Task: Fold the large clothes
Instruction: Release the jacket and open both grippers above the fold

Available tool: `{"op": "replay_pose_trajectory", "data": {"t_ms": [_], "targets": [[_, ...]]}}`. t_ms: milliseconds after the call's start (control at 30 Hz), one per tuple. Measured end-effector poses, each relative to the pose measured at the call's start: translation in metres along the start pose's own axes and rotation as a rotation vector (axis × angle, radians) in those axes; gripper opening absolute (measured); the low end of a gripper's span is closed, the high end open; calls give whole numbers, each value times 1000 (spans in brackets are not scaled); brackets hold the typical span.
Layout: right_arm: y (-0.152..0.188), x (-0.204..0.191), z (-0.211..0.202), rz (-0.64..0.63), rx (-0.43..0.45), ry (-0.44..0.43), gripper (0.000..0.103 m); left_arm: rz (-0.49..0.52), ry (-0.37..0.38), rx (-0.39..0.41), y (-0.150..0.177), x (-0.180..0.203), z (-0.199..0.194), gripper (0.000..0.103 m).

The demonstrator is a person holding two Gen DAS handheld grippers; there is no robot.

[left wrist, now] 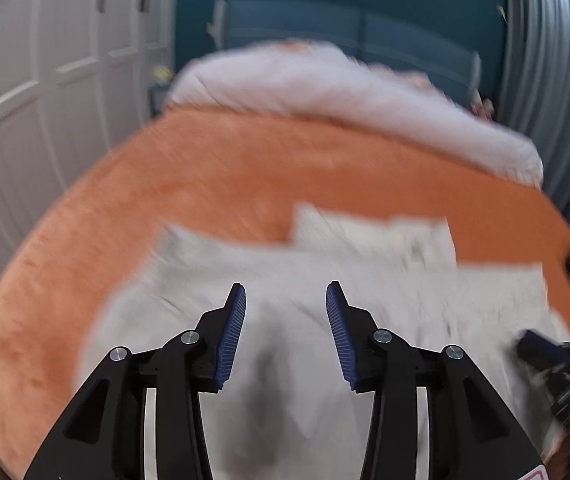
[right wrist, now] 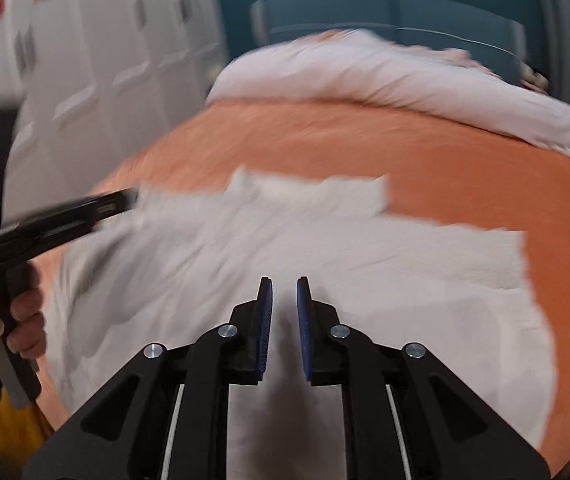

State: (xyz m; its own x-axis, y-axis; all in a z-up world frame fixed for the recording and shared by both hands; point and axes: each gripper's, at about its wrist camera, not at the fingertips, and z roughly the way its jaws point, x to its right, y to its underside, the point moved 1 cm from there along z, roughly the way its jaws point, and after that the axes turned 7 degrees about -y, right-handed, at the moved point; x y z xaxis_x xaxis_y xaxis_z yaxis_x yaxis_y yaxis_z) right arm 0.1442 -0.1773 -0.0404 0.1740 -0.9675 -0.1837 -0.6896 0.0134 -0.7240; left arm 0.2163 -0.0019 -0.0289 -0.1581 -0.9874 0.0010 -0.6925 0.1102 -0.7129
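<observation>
A large white garment (left wrist: 345, 292) lies spread and creased on an orange bedspread (left wrist: 225, 168); it also shows in the right wrist view (right wrist: 325, 248). My left gripper (left wrist: 286, 292) is open and empty above the garment's near part. It shows from the side at the left of the right wrist view (right wrist: 125, 200), over the garment's left edge. My right gripper (right wrist: 285, 284) is open by a narrow gap with nothing between its pads, above the garment's middle. Its tip shows blurred at the right edge of the left wrist view (left wrist: 533, 342). Both views are motion-blurred.
A rolled white duvet (right wrist: 405, 80) lies across the far end of the bed (right wrist: 465, 168) before a teal headboard (right wrist: 385, 12). White wardrobe doors (left wrist: 45, 80) stand at the left. A grey curtain (left wrist: 545, 60) hangs at the right. A hand (right wrist: 13, 320) holds the left gripper's handle.
</observation>
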Motion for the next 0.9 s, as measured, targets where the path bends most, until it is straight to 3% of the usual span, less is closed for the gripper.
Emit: {"op": "replay_pose_trajectory", "data": {"t_ms": [67,133,267,333,400,467,533,633,900], "targets": [[9,-5,19,-31,-44,11,11,21,-8,-45,17,10,19,41],[11,8,22,-24,-40,44,10,48,-37,-13,28,9,26,46],[3,80,10,130,-10,122,7,44,-59,-4,19,-9,32,51],[-6,118,5,218,8,195,8,-6,-134,25,4,-27,32,50],[-10,141,1,281,29,208,8,-70,-155,38,-11,-46,36,50],[-17,161,4,313,45,257,13,-143,-161,-10,-27,-67,55,50],[-16,180,15,341,35,282,10,-161,-180,-61,-33,-76,74,50],[-3,196,29,373,-11,275,9,-137,-204,-122,-25,-78,105,50],[22,201,56,411,4,253,9,-55,-299,-94,-8,-52,134,56]]}}
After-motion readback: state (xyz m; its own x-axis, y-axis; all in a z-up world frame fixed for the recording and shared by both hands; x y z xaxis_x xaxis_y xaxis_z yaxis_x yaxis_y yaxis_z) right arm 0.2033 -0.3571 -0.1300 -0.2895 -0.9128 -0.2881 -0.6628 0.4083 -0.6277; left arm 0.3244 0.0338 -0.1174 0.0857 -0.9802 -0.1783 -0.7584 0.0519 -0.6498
